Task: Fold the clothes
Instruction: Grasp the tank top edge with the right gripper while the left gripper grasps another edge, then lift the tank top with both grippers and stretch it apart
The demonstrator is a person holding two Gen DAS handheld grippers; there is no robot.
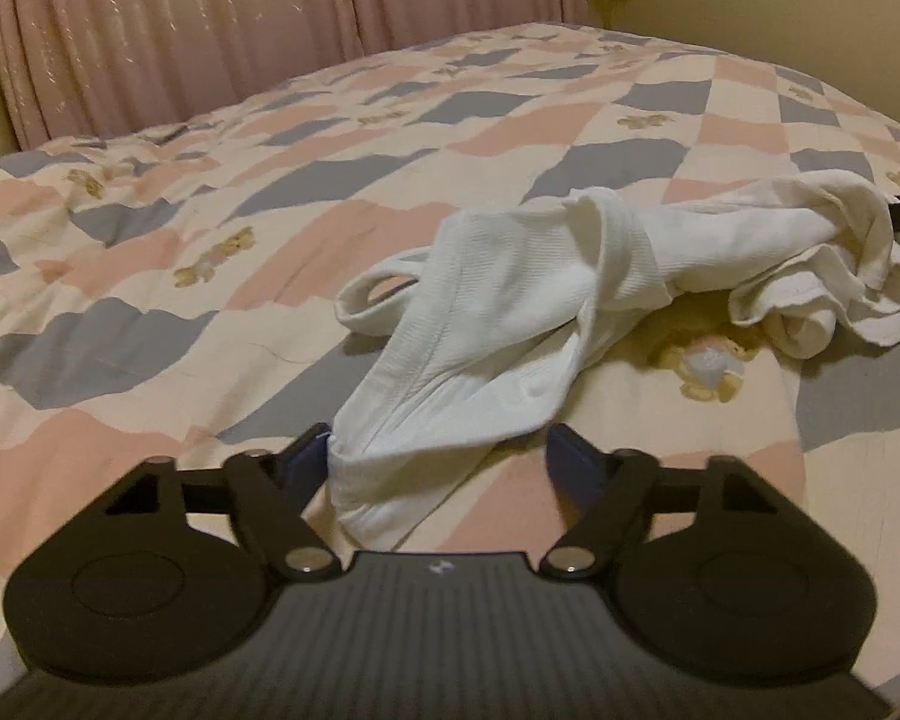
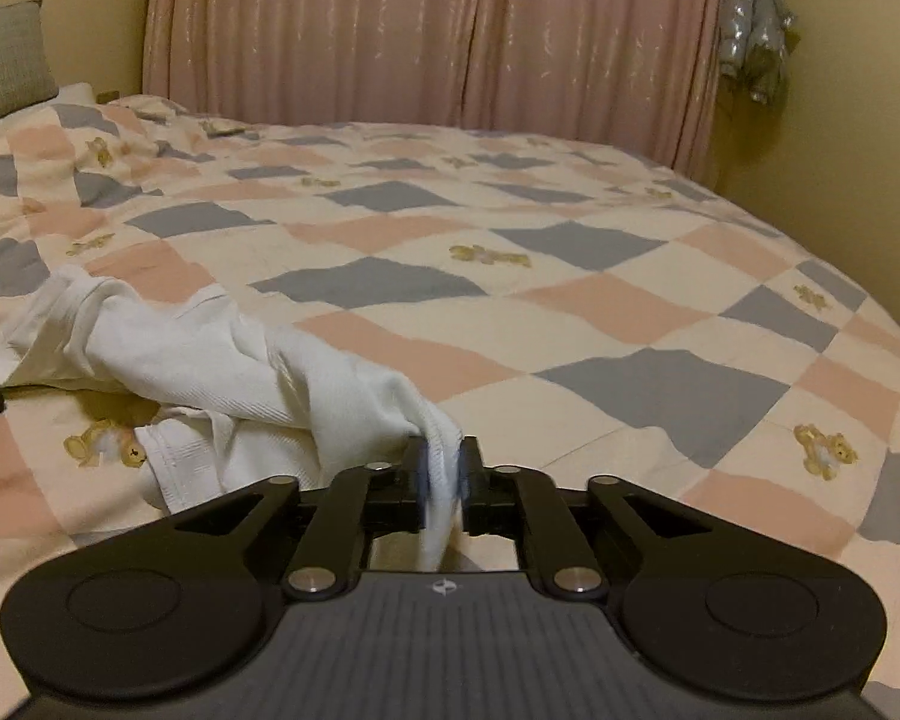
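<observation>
Right gripper (image 2: 444, 471) pinching white garment (image 2: 222, 360), left gripper (image 1: 435, 456) spread wide

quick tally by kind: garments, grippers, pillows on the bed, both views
White garment: 1, bunched on the bedspread
Grippers: 2; left gripper open around one end of the garment, right gripper shut on the other end
Grey-green pillow: 1
Total: 4

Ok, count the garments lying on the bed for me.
1. A single white garment lies crumpled on the patchwork bedspread. One end sits between the open left gripper, the other is pinched in the right gripper. Its bunched folds could hide something smaller.
</observation>
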